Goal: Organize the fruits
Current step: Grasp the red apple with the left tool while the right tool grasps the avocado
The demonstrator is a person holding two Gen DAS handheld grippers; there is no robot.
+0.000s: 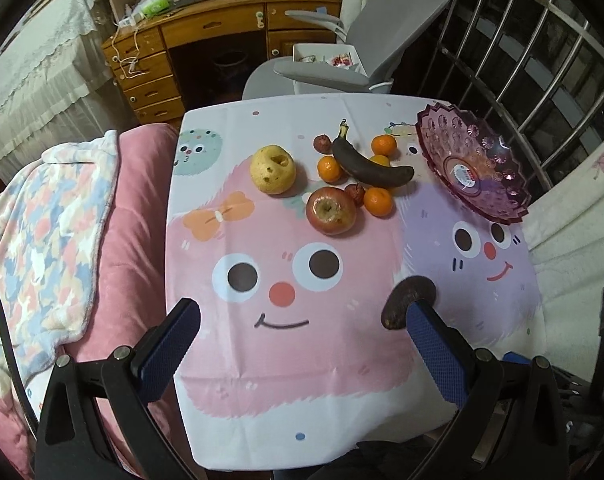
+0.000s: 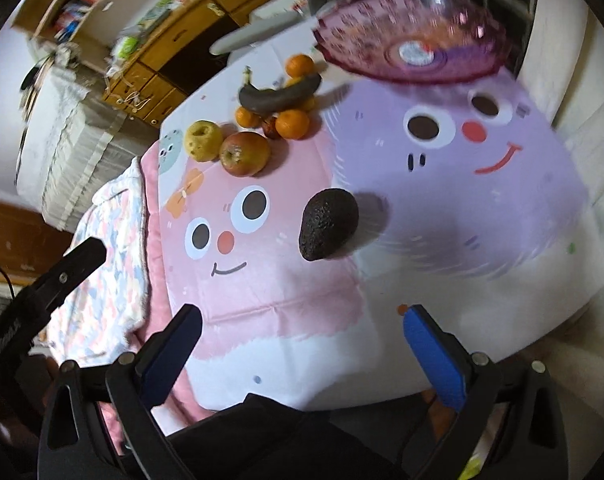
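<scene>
A dark avocado [image 2: 327, 224] lies alone on the cartoon tablecloth [image 2: 481, 208]. In the left wrist view the avocado [image 1: 409, 298] shows just past my right fingertip, partly hidden by it. At the far side a cluster holds a yellow pear [image 1: 272, 168], a red apple [image 1: 330, 210], a blackened banana [image 1: 371, 164], tangerines [image 1: 377, 201] and small red fruits [image 1: 321, 143]. A purple glass bowl [image 1: 473, 164] sits empty at the far right, right of the cluster. My left gripper [image 1: 302, 320] and right gripper [image 2: 302, 336] both hang open above the near table edge, holding nothing.
A pink cushion and patterned blanket [image 1: 54, 232] border the table's left side. A grey chair [image 1: 365, 40] and a wooden desk [image 1: 206, 28] stand beyond the far edge. Metal bars [image 1: 541, 60] rise at the right. A dark trouser leg [image 2: 262, 432] lies below the near edge.
</scene>
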